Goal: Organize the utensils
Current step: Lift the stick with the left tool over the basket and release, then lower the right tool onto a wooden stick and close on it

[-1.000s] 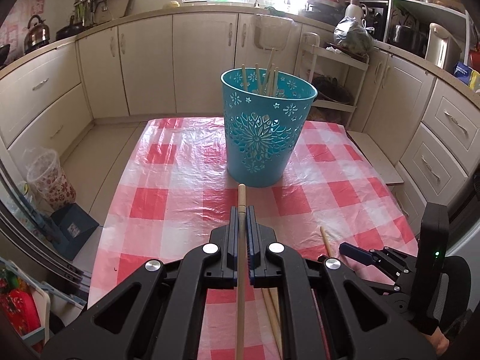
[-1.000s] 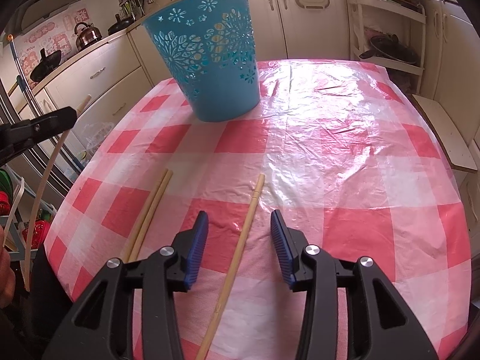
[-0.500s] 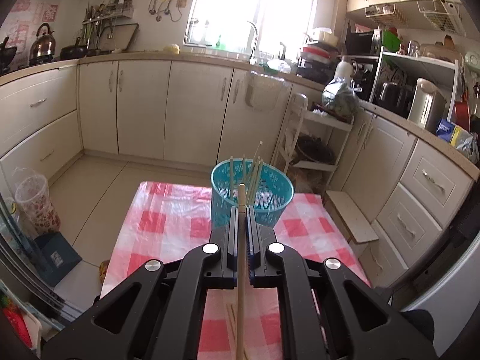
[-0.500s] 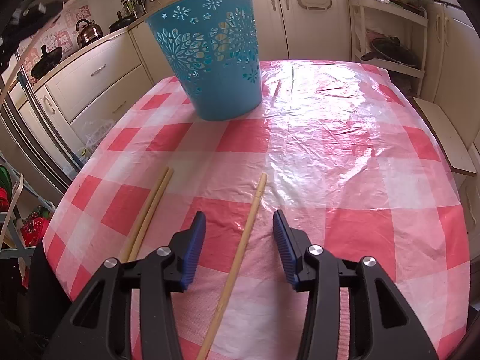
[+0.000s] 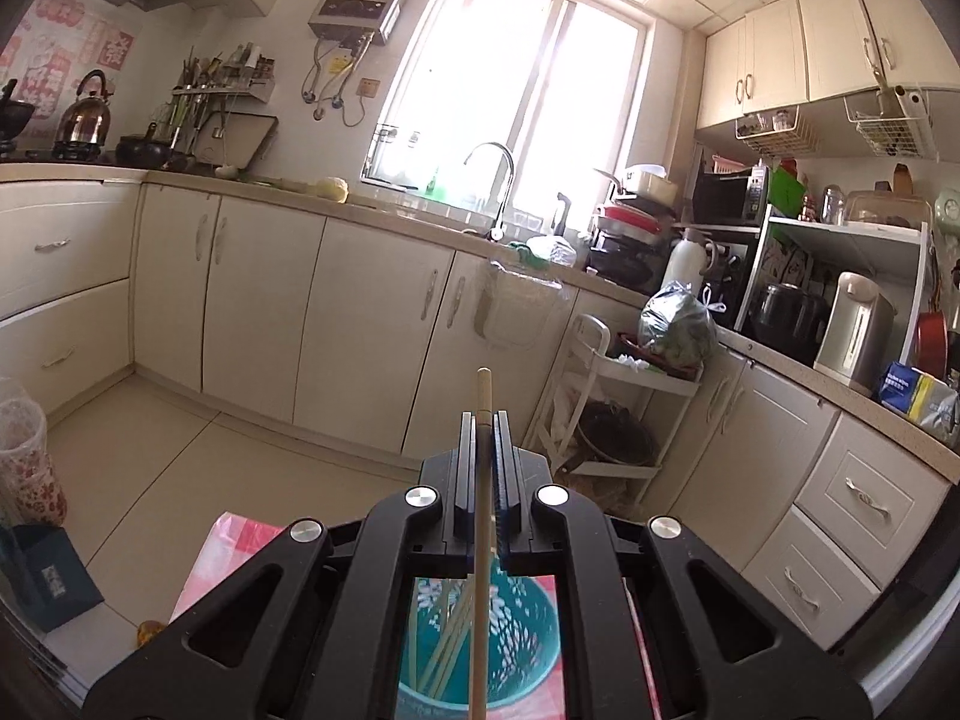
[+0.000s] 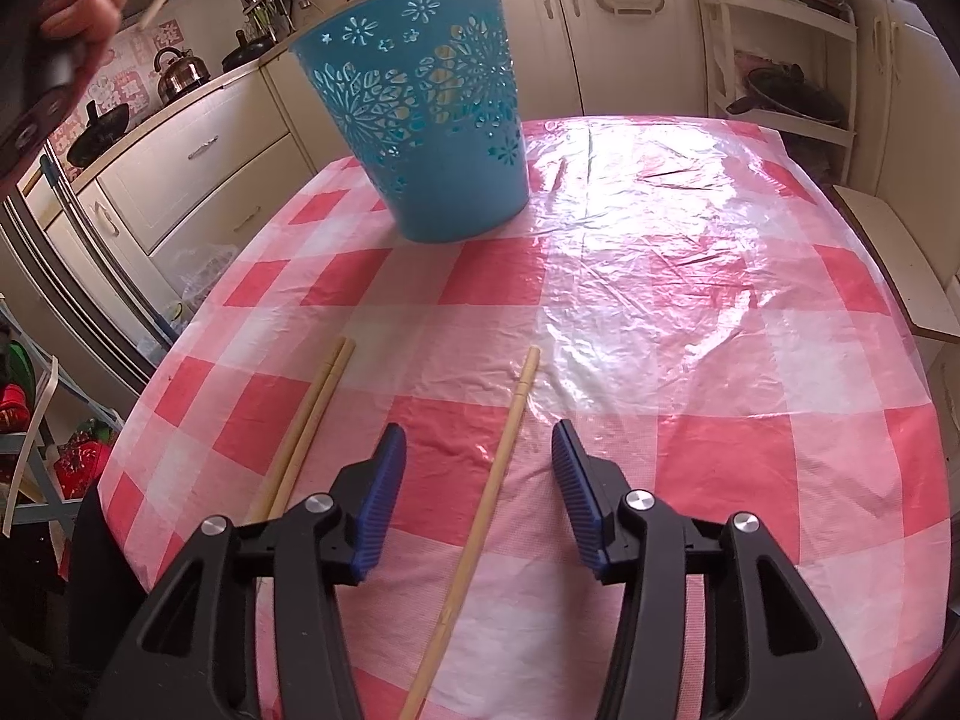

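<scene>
You've swung the left gripper (image 5: 483,420) up over the blue basket (image 6: 438,114): it's clenched on a chopstick (image 5: 480,540), ready to drop. Your right gripper (image 6: 477,468) stays spread around the near chopstick (image 6: 486,498) on the tablecloth (image 6: 690,330).

Open tablecloth (image 6: 690,312): unobstructed to the right of and beyond the single chopstick (image 6: 480,516).

Single chopstick: laid on the cloth between the spread fingers of the right gripper (image 6: 479,501), with free room on both sides.

Pair of chopsticks (image 6: 306,426): laid side by side just left of that gripper.

Blue bucket (image 6: 432,114): stood at the far left of the table, its mouth partly taken up by upright chopsticks (image 5: 447,648); the left gripper (image 5: 485,468) is held above it.
</scene>
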Action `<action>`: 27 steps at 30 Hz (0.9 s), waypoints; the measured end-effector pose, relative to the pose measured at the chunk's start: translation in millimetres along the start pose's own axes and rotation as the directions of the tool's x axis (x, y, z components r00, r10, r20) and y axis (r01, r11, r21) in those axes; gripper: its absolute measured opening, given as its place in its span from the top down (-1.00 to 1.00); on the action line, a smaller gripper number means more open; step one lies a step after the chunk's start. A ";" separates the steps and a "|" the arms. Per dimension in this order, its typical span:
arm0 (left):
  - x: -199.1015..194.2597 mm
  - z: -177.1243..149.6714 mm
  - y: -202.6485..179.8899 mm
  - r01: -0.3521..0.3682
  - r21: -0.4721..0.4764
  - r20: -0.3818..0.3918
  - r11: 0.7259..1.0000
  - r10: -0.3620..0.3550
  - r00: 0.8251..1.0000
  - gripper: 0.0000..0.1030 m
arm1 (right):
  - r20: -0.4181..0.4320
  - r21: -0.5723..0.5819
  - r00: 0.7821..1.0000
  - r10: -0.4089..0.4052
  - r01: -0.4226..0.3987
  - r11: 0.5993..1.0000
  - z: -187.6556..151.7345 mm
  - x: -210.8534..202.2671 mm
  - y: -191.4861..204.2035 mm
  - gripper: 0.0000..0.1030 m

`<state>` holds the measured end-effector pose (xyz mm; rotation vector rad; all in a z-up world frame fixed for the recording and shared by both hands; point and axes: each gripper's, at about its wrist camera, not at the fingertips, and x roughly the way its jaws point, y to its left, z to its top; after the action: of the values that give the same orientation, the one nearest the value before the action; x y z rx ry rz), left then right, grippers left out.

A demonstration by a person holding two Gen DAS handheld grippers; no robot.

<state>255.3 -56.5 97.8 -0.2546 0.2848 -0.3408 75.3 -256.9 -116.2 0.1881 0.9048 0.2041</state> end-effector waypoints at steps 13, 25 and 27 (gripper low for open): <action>87.1 -17.9 13.5 -0.054 -0.058 0.018 0.997 0.055 0.998 0.91 | -0.007 -0.007 1.000 0.017 -0.017 1.000 1.5 2.3 2.7 -0.13; 82.9 -52.2 4.8 -0.079 0.061 -0.140 0.995 0.087 0.986 0.88 | -0.009 -0.018 1.000 0.009 -0.010 1.000 0.7 2.0 3.6 -0.13; 71.5 -59.7 8.3 -0.087 0.082 -0.167 0.993 0.100 0.981 0.73 | -0.009 -0.018 1.000 0.010 -0.011 1.000 0.8 2.1 3.9 -0.13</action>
<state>303.5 -86.6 23.5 -0.1384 0.4508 -0.2798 76.8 -252.7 -116.3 0.1758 0.9106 0.2228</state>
